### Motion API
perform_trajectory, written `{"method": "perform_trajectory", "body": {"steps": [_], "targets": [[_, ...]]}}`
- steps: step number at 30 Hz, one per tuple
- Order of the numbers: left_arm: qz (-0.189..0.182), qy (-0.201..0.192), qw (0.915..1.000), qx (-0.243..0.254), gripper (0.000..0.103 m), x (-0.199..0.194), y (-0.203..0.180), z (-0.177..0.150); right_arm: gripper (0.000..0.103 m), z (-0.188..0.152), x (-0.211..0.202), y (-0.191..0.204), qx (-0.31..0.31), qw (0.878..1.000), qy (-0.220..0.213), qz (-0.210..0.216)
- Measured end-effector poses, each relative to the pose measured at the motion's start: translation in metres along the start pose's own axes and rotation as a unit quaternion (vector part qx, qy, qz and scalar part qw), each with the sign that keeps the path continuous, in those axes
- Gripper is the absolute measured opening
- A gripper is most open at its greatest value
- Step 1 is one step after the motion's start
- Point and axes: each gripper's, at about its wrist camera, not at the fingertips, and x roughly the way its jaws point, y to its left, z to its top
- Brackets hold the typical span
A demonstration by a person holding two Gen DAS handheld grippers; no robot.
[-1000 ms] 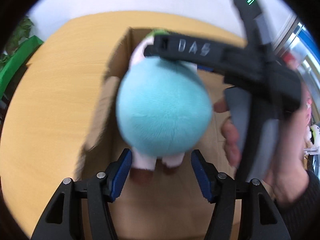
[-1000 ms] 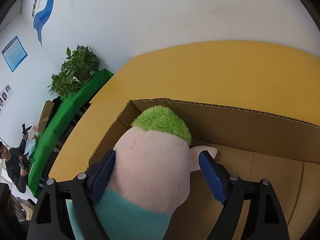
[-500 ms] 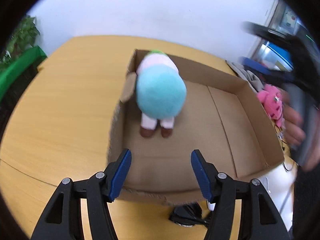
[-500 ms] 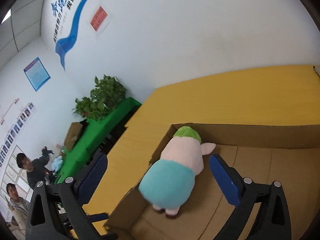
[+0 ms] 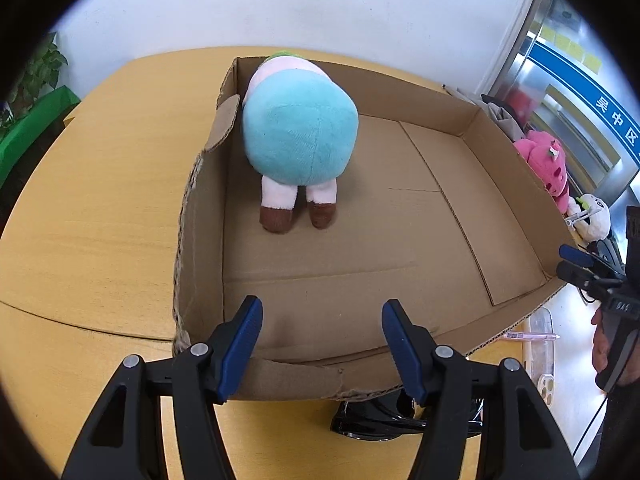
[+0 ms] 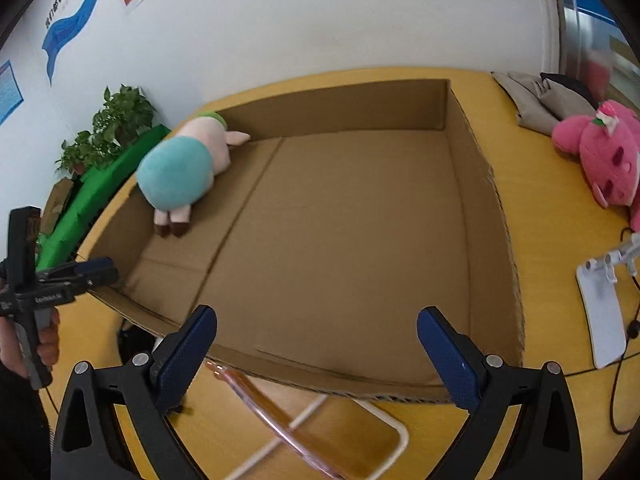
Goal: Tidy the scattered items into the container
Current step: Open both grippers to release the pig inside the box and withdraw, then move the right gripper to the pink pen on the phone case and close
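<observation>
A teal and pink plush doll (image 5: 299, 128) with green hair lies in the far left corner of the open cardboard box (image 5: 516, 168), also in the right wrist view (image 6: 180, 168) inside the box (image 6: 480, 184). My left gripper (image 5: 322, 344) is open and empty above the box's near wall. My right gripper (image 6: 316, 354) is open and empty, wide apart, at the box's near edge. A pink strawberry plush (image 6: 604, 160) lies on the table right of the box; it also shows in the left wrist view (image 5: 546, 164).
A white phone stand (image 6: 602, 308) with a cable and a grey cloth (image 6: 536, 100) lie right of the box. A clear phone case (image 6: 312, 436) lies in front. A black object (image 5: 384, 416) sits under the box's near edge. Plants (image 6: 108, 136) stand far left.
Both grippers let go of the doll, opened and pulled back out of the box. The doll now lies in the box's corner. The right gripper has swung to the right.
</observation>
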Motion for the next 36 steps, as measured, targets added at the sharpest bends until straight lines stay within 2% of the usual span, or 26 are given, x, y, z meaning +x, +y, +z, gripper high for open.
{"method": "perform_trajectory", "body": {"steps": [2,7,14,18,23,26,30,32,34,36], "targets": [[0.006,-0.001,1.0000,0.003,0.061,0.001,-0.002,0.000,0.098,-0.002,-0.002,0.002,-0.029,0.999,0.002,-0.014],[0.008,-0.031,0.9995,0.007,0.062,-0.010,-0.015,-0.004,0.098,-0.001,-0.003,-0.007,-0.025,1.000,0.004,-0.003],[0.019,-0.002,0.9998,0.010,0.061,0.004,-0.014,-0.006,0.099,-0.009,-0.010,-0.001,-0.018,1.000,0.017,0.004],[0.030,0.002,0.9993,0.024,0.061,0.003,-0.011,-0.009,0.099,-0.015,-0.016,0.000,-0.008,1.000,0.026,0.008],[0.028,-0.003,0.9994,0.019,0.061,-0.001,-0.005,-0.013,0.102,-0.027,-0.025,0.008,-0.014,0.999,0.037,0.019],[0.035,-0.019,0.9990,0.023,0.062,-0.013,-0.010,-0.017,0.101,-0.032,-0.034,0.010,-0.021,0.999,0.024,0.025],[-0.005,-0.047,0.9972,0.057,0.062,-0.047,-0.032,-0.029,0.101,-0.040,-0.074,-0.010,0.034,0.998,-0.027,0.047],[-0.032,-0.051,0.9952,0.077,0.065,-0.060,-0.049,-0.039,0.101,-0.048,-0.090,-0.022,0.060,0.997,-0.041,0.037],[-0.063,-0.049,0.9927,0.091,0.065,-0.067,-0.064,-0.050,0.101,-0.061,-0.093,-0.033,0.086,0.996,-0.030,0.020],[-0.098,-0.037,0.9896,0.098,0.065,-0.067,-0.084,-0.062,0.101,-0.076,-0.086,-0.041,0.107,0.994,0.001,0.010]]}}
